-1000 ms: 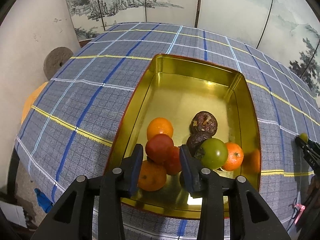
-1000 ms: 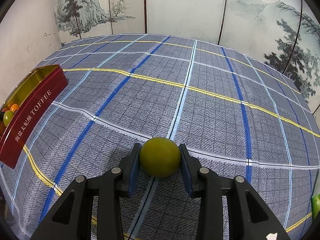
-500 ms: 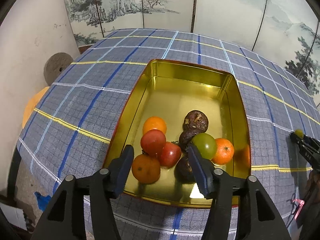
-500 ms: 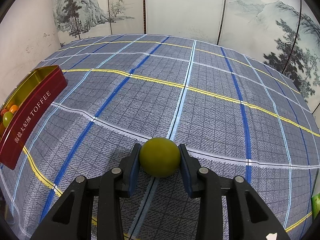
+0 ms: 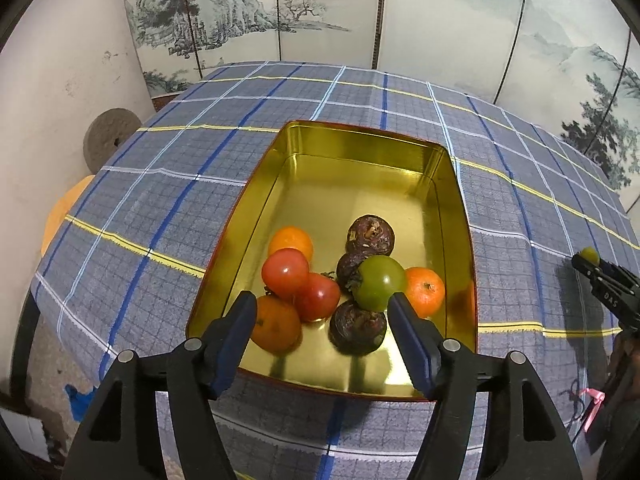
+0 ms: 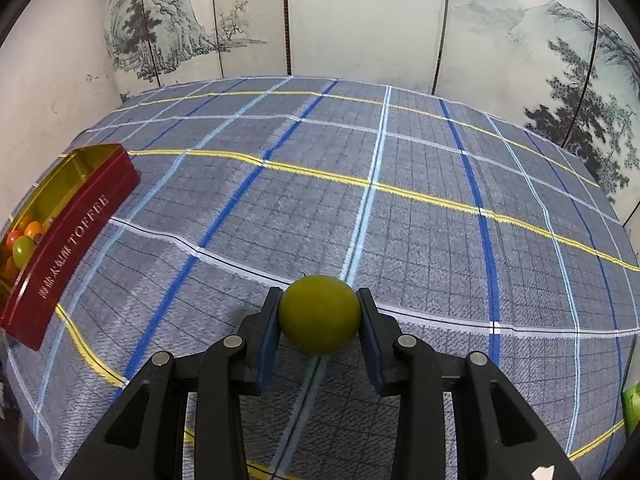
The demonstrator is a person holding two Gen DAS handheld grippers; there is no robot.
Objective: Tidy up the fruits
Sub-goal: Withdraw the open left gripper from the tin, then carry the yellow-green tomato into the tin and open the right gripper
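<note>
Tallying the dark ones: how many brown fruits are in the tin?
3, right of the red pair: one farthest back, one half hidden behind the green fruit, one nearest. More may be hidden.

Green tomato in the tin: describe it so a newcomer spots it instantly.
Find the gold tin on the plaid cloth. Its fruit sits bunched at the near end. The green tomato rests atop the dark brown fruits, beside an orange; it is the tin's only green fruit.
</note>
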